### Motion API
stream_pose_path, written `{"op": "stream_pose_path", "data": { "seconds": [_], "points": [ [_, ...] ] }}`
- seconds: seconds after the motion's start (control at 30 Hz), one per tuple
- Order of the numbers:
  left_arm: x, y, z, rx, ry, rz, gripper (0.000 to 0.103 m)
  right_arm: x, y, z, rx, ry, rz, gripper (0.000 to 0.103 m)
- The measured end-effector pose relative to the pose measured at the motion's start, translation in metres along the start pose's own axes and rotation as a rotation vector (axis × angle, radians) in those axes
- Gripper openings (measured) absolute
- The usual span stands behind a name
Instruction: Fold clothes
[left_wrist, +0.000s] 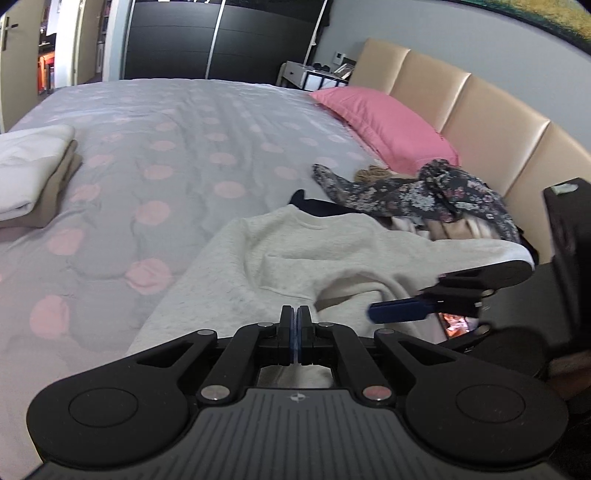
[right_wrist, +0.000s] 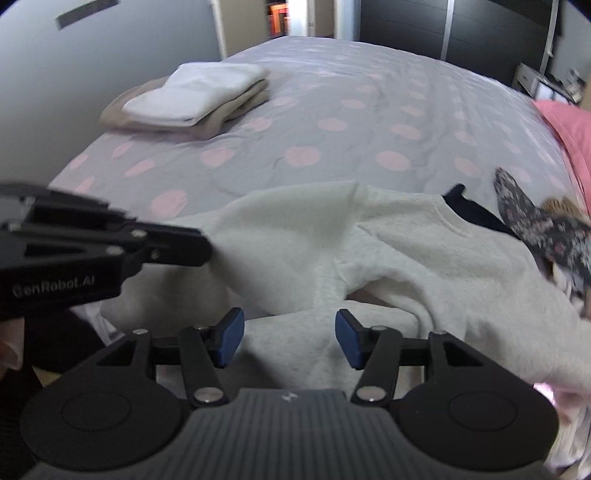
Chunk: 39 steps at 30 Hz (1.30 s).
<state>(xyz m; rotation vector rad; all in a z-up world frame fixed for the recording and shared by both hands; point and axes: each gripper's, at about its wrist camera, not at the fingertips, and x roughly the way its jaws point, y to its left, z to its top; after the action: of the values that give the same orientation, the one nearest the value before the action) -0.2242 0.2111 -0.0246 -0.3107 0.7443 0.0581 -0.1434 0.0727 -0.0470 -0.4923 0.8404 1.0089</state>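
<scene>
A cream sweatshirt (left_wrist: 295, 251) lies rumpled on the near side of the bed, collar toward the far side and one sleeve folded across its body (right_wrist: 406, 258). My left gripper (left_wrist: 295, 317) is shut just above the sweatshirt's near hem, and I see no cloth between its pads. In the right wrist view the left gripper (right_wrist: 201, 247) sits at the sweatshirt's left edge. My right gripper (right_wrist: 290, 338) is open over the near part of the sweatshirt, its blue pads apart with only cloth below them. In the left wrist view the right gripper (left_wrist: 424, 295) reaches in from the right.
The grey bedcover with pink dots (left_wrist: 184, 147) stretches away beyond the sweatshirt. A folded white and beige stack (right_wrist: 199, 96) sits at the far left. A floral garment pile (left_wrist: 443, 195), a dark garment (right_wrist: 472, 210), a pink pillow (left_wrist: 384, 125) and a beige headboard (left_wrist: 480, 103) lie right.
</scene>
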Motion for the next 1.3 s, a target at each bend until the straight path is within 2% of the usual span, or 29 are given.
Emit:
{"op": "stream_pose_path", "data": {
  "seconds": [0.07, 0.17, 0.2, 0.3, 0.33, 0.43, 0.53, 0.57, 0.6, 0.63, 0.73, 0.87, 1.1, 1.13, 1.3],
  "points": [
    [-0.004, -0.007, 0.002, 0.022, -0.003, -0.012, 0.0, 0.005, 0.005, -0.003, -0.057, -0.014, -0.013, 0.058],
    [-0.012, -0.017, 0.005, 0.067, -0.011, -0.031, 0.0, 0.012, 0.007, -0.004, -0.098, -0.047, -0.019, 0.053],
    [-0.013, -0.019, 0.006, 0.081, -0.012, -0.032, 0.0, 0.013, 0.005, -0.005, -0.098, -0.064, -0.009, 0.046],
    [-0.012, -0.026, 0.008, 0.107, -0.005, -0.022, 0.0, 0.011, -0.001, -0.004, -0.067, -0.104, 0.036, 0.008],
    [-0.012, -0.026, 0.008, 0.104, -0.005, -0.021, 0.0, 0.01, -0.005, -0.003, -0.042, -0.108, 0.039, 0.006],
    [-0.011, -0.027, 0.011, 0.09, -0.016, -0.034, 0.001, 0.002, -0.021, -0.002, 0.049, -0.122, -0.008, 0.004],
    [-0.014, -0.031, 0.016, 0.126, -0.04, -0.007, 0.004, -0.005, -0.047, -0.003, 0.11, -0.098, -0.121, 0.004],
    [-0.013, -0.033, 0.018, 0.142, -0.044, 0.007, 0.008, -0.009, -0.056, -0.005, 0.124, -0.09, -0.153, 0.004],
    [-0.012, -0.035, 0.02, 0.156, -0.047, 0.02, 0.013, -0.012, -0.066, -0.007, 0.132, -0.083, -0.194, 0.004],
    [-0.01, -0.036, 0.021, 0.168, -0.045, 0.033, 0.013, -0.015, -0.074, -0.009, 0.137, -0.078, -0.241, 0.004],
    [-0.001, -0.037, 0.025, 0.186, -0.031, 0.058, 0.014, -0.024, -0.106, -0.016, 0.155, -0.06, -0.402, 0.004],
    [0.011, -0.039, 0.029, 0.201, -0.01, 0.075, 0.014, -0.034, -0.148, -0.028, 0.216, -0.02, -0.521, 0.004],
    [0.028, -0.043, 0.037, 0.225, 0.016, 0.105, 0.014, -0.07, -0.211, -0.054, 0.314, 0.023, -0.837, 0.004],
    [0.032, -0.044, 0.038, 0.225, 0.022, 0.107, 0.014, -0.072, -0.216, -0.056, 0.323, 0.039, -0.851, 0.004],
    [0.056, -0.044, 0.045, 0.243, 0.057, 0.11, 0.015, -0.069, -0.232, -0.067, 0.336, 0.158, -0.803, 0.007]
  ]
}}
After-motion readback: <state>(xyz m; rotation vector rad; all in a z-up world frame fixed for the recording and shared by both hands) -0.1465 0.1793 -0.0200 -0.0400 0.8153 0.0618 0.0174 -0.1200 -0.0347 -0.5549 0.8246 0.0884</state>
